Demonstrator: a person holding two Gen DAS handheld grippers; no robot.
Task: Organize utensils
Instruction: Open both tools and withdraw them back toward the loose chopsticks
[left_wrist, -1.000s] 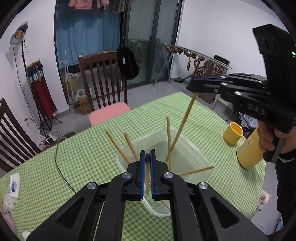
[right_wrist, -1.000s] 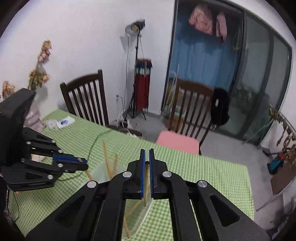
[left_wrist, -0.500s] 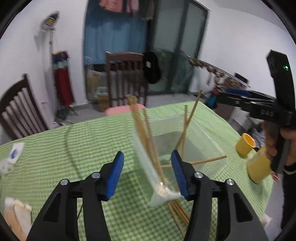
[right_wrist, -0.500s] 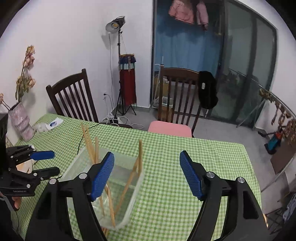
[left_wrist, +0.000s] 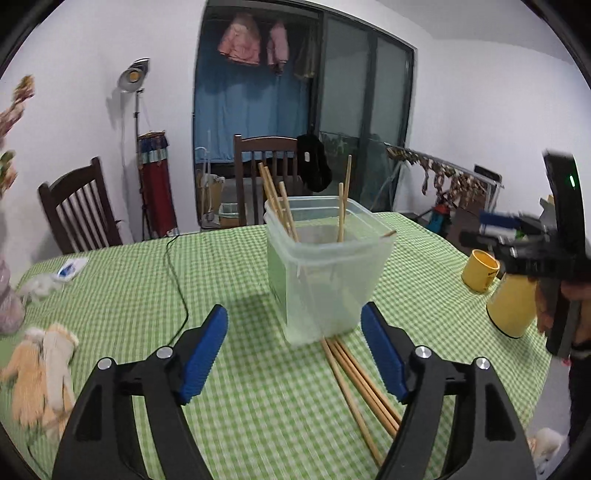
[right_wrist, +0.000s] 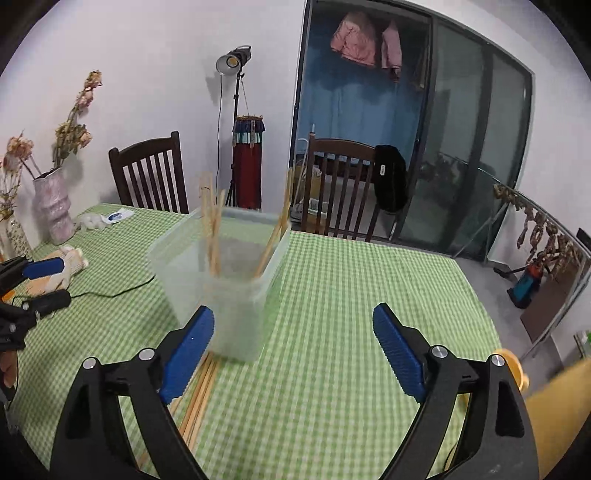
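Several chopsticks stand in tub; loose bundle left on cloth beside it. Left gripper and right gripper jaws just spreading, empty

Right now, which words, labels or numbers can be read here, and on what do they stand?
None can be read.
Yellow mug: dark print, too blurred.
Packet: blue mark, too small.
Black bag: white tag, too small.
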